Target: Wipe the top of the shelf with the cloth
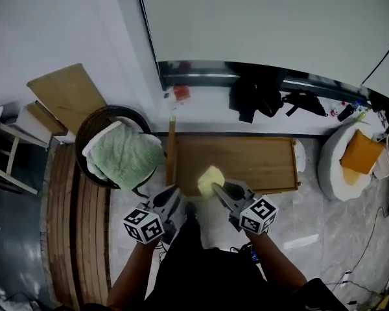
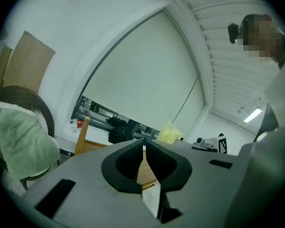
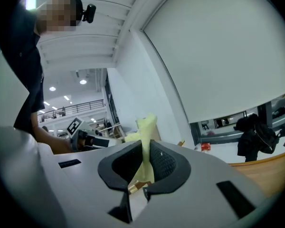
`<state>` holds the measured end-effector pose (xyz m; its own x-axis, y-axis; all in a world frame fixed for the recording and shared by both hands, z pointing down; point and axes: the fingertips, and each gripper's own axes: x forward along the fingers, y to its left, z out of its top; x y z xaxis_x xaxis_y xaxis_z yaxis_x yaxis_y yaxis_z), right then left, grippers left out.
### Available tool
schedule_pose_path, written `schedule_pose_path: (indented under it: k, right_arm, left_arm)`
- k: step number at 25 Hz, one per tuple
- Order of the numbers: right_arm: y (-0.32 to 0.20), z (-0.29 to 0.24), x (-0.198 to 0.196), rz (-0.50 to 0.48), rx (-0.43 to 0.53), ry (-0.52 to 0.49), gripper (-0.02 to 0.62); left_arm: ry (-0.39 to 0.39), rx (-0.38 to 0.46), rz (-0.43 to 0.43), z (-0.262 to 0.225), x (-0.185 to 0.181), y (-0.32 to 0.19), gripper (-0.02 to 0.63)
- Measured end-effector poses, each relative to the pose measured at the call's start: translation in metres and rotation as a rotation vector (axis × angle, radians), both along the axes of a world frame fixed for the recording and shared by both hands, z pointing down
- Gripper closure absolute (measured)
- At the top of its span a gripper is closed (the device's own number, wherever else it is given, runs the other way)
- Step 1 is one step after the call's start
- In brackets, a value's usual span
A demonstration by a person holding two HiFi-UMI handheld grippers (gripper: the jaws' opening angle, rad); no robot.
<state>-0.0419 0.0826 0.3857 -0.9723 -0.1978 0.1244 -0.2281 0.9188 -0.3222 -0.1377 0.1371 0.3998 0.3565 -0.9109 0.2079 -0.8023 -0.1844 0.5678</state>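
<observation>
The wooden shelf top (image 1: pixel 259 164) lies below me, against the wall. A pale yellow cloth (image 1: pixel 211 179) is bunched up over its near left part, and my right gripper (image 1: pixel 224 193) is shut on it. In the right gripper view the cloth (image 3: pixel 145 141) stands up between the closed jaws. My left gripper (image 1: pixel 174 201) hovers just left of the cloth, at the shelf's near left corner, shut with nothing in it. The left gripper view shows its jaws meeting at the tips (image 2: pixel 143 144), with the yellow cloth (image 2: pixel 169 133) beyond them.
A dark wicker basket (image 1: pixel 91 125) holding a green towel (image 1: pixel 123 154) stands left of the shelf. Wooden slats (image 1: pixel 78 219) run along the floor at the left. Black items (image 1: pixel 256 96) lie on the ledge behind the shelf. A white seat with an orange cushion (image 1: pixel 360 151) sits at the right.
</observation>
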Motion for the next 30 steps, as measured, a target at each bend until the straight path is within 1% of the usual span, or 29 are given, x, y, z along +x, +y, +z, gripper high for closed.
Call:
schedule_pose_path:
  k: [3,7,12,16,20,23,26,30]
  right_arm:
    - [-0.026,0.012,-0.035,0.005,-0.044,0.029,0.549]
    - [-0.06,0.031,-0.081,0.01,-0.096,0.076,0.549]
    - [-0.104,0.078,-0.126,0.039,-0.152,0.183,0.549]
    - [-0.136,0.122,-0.149,0.063,-0.203,0.283,0.549]
    - [-0.16,0.17,-0.166,0.071,-0.244,0.362,0.549]
    - [-0.173,0.21,-0.173,0.081,-0.294,0.442,0.549]
    - [-0.182,0.245,-0.182,0.066,-0.322,0.504,0.549]
    - [-0.181,0.279,-0.188,0.032,-0.344,0.571,0.549]
  left_arm:
    - [0.01,-0.052,0.013,0.014,-0.034,-0.028,0.594]
    - [0.03,-0.091,0.033,0.023,-0.077,-0.064,0.594]
    - [0.044,-0.141,0.06,0.044,-0.111,-0.1,0.594]
    - [0.038,-0.205,0.075,0.069,-0.123,-0.124,0.594]
    - [0.041,-0.266,0.062,0.092,-0.13,-0.142,0.594]
    - [0.047,-0.297,0.052,0.103,-0.132,-0.154,0.594]
    - [0.053,-0.32,0.039,0.114,-0.131,-0.168,0.594]
    - [0.057,-0.363,0.017,0.127,-0.122,-0.177,0.594]
